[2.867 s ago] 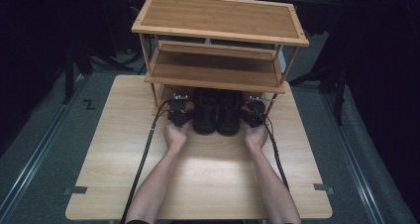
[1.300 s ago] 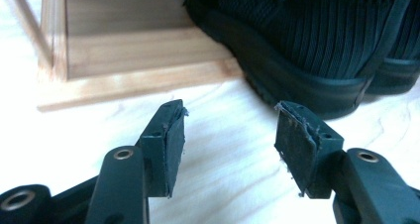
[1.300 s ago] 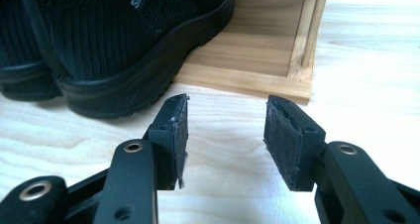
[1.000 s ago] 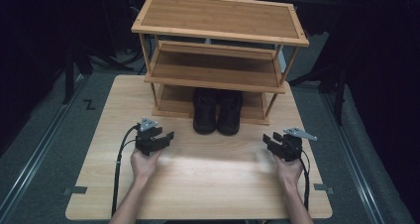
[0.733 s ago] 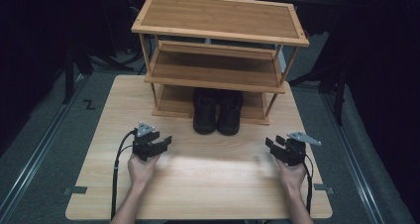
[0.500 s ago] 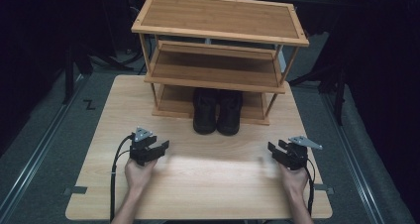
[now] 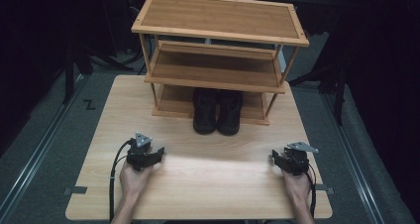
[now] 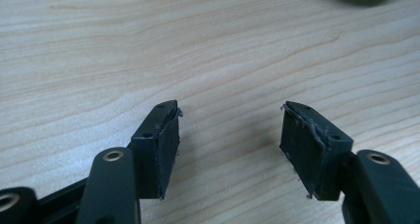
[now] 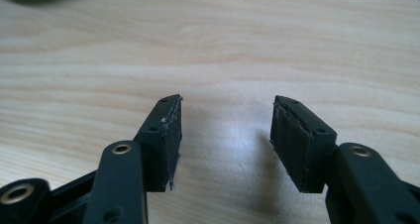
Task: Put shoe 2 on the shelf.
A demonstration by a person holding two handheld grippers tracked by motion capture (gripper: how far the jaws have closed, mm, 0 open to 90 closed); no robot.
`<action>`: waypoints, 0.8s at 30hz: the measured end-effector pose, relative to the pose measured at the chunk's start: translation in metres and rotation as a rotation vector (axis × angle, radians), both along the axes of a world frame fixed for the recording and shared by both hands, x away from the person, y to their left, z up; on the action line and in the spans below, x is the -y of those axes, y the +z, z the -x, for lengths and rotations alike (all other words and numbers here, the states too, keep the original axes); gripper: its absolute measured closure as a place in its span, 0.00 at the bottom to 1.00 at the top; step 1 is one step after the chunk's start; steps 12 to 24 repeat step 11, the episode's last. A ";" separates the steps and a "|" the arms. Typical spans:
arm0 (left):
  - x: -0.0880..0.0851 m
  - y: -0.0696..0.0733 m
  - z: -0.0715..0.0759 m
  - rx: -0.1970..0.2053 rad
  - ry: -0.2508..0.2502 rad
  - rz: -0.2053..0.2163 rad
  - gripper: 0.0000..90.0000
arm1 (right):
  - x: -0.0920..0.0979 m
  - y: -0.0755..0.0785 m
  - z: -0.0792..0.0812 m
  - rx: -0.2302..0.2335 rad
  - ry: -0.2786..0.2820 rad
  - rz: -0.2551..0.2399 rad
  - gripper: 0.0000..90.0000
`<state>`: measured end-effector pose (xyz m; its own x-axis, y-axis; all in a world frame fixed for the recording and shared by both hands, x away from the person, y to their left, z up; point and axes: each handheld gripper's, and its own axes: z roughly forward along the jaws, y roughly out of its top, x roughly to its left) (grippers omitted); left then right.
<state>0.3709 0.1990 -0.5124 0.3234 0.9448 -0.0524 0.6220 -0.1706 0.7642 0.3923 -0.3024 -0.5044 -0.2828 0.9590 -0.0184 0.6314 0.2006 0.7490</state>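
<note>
A pair of black shoes (image 7: 217, 110) stands side by side on the bottom shelf of a wooden rack (image 7: 218, 16), toes toward me. My left gripper (image 7: 157, 153) rests low over the table (image 7: 213, 184) at the front left, well away from the shoes. My right gripper (image 7: 275, 159) is at the front right, pointing inward. In the left gripper view the left gripper (image 8: 230, 130) is open over bare wood. The right gripper (image 9: 225, 127) is likewise open in its own view. Both pairs of jaws have just been opening, with nothing between them.
The rack has three shelves and stands at the table's far middle; its top and middle shelves (image 7: 215, 70) hold nothing. Black cables (image 7: 115, 174) trail from each gripper toward the front edge. Dark floor and rails surround the table.
Both hands have drawn back from the shoes at the rack to the table's front corners. Over the last second they moved slightly nearer the front edge and lower.
</note>
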 end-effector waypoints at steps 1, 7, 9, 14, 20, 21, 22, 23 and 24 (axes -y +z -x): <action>0.000 0.000 0.000 0.000 0.002 -0.005 0.44 | 0.000 -0.002 -0.001 -0.008 -0.003 0.008 0.49; 0.006 0.000 0.000 -0.001 -0.013 -0.044 0.38 | 0.001 -0.002 -0.001 -0.013 -0.001 0.008 0.45; 0.006 0.000 0.000 -0.002 -0.013 -0.043 0.38 | 0.001 -0.002 -0.001 -0.010 0.002 0.011 0.45; 0.006 0.000 0.000 -0.002 -0.015 -0.043 0.37 | 0.001 -0.002 -0.001 -0.011 0.001 0.010 0.45; 0.006 0.000 0.000 -0.002 -0.015 -0.043 0.37 | 0.001 -0.002 -0.001 -0.011 0.001 0.010 0.45; 0.006 0.000 0.000 -0.002 -0.015 -0.043 0.37 | 0.001 -0.002 -0.001 -0.011 0.001 0.010 0.45; 0.006 0.000 0.000 -0.002 -0.015 -0.043 0.37 | 0.001 -0.002 -0.001 -0.011 0.001 0.010 0.45; 0.006 0.000 0.000 -0.002 -0.015 -0.043 0.37 | 0.001 -0.002 -0.001 -0.011 0.001 0.010 0.45; 0.006 0.000 0.000 -0.002 -0.015 -0.043 0.37 | 0.001 -0.002 -0.001 -0.011 0.001 0.010 0.45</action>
